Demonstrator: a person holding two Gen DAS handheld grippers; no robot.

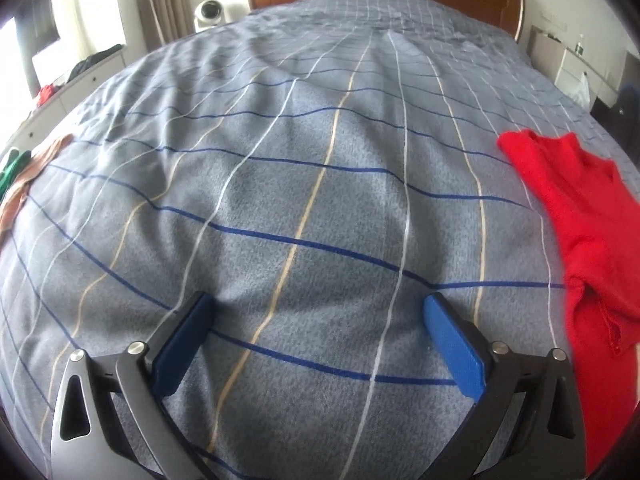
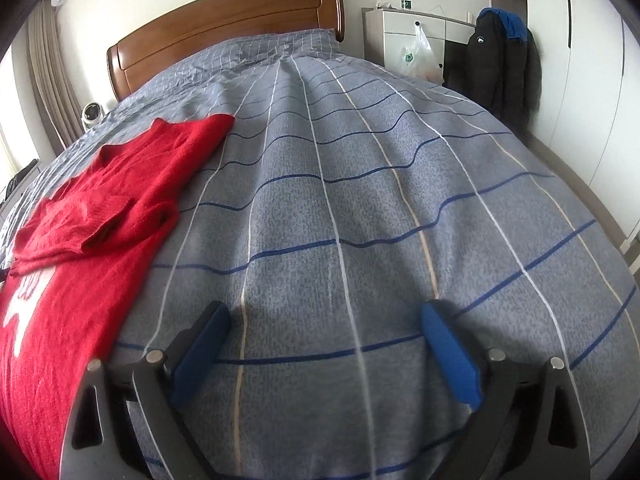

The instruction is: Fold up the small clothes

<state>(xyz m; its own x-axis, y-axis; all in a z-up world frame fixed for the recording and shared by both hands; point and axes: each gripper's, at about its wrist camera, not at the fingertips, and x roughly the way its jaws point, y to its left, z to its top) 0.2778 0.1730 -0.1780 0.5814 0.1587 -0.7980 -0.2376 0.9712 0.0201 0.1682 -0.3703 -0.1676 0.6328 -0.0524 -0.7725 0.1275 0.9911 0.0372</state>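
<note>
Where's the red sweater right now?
The red sweater lies flat on the plaid bedspread between both open grippers: right edge of left view, left side of right view.

Left claw (image 1: 318, 310): lower centre of frame, jaws spread wide, nothing between blue pads (image 1: 454, 350), pointing forward. Right claw (image 2: 325, 316): lower centre of frame, jaws likewise wide apart, blue pads (image 2: 452, 352) bare, holding nothing.

Red sweater (image 2: 100, 216) – grey-blue checked bedcover (image 2: 360, 200)
</note>
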